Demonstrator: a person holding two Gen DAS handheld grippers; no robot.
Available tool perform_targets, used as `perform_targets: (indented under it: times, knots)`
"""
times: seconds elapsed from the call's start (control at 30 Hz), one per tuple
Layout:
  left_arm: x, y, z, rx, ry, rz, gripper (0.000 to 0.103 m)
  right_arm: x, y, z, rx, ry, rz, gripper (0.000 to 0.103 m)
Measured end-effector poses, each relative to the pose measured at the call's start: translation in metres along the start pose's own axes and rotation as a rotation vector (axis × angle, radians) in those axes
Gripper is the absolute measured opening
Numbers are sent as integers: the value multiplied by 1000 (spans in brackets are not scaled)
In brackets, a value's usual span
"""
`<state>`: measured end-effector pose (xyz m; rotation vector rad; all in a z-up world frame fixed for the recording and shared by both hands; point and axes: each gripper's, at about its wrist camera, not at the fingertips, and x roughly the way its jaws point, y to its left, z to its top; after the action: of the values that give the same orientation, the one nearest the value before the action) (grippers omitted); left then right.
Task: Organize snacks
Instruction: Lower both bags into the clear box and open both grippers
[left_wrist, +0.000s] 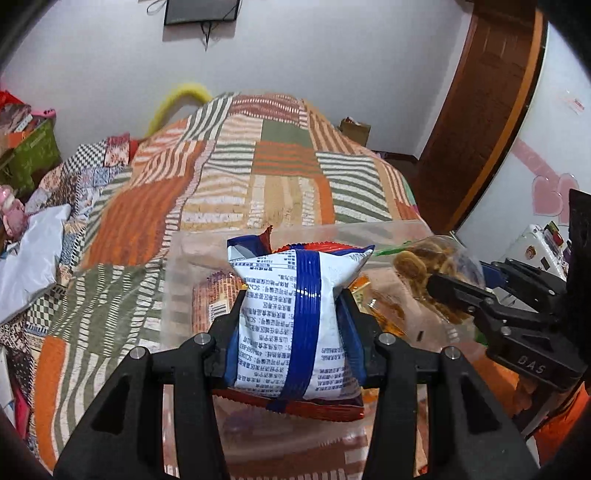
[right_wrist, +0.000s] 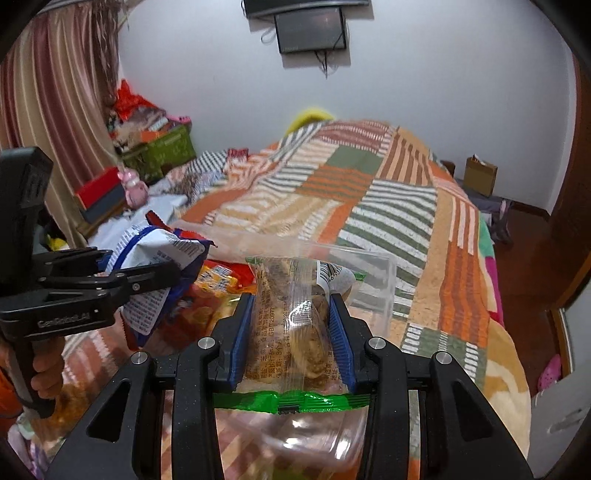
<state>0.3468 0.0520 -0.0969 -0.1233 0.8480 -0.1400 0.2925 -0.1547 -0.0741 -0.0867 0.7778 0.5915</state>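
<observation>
Your left gripper (left_wrist: 291, 314) clamps blue-white snack packet (left_wrist: 291, 295); your right gripper (right_wrist: 291, 332) clamps clear biscuit packet (right_wrist: 291, 317); clear plastic box (right_wrist: 373, 273) at frame centre holds more snacks; striped quilt (left_wrist: 229, 192) fills frame behind.

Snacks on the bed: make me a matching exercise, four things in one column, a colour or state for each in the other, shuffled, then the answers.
Things
1. blue and white bag
2. clear cookie packet
3. clear plastic bin
4. patchwork blanket

Descriptions
A. orange, green and cream striped patches
B. see-through walls, snack packets inside
C. clamped in the left gripper
D. clamped in the right gripper, green sealed edge

Pairs: 1-C, 2-D, 3-B, 4-A
</observation>
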Motion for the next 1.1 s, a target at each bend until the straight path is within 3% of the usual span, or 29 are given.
perform_targets:
  times: [0.23,0.6,0.7,0.8,1.1]
  knots:
    - [29,-2,-2,4,69,6,46,25,4,2,-19,75,-5,37]
    - [35,-2,0,-30,88,28,53,28,6,3,-34,103,-32,42]
    - [27,-6,-1,-16,77,29,63,20,7,3,-32,91,-37,56]
    - [12,-10,-4,17,20,66,75,7,10,3,-43,55,-52,61]
    - [-45,-18,-19,97,-56,90,83,-36,16,-2,-46,-28,-46,68]
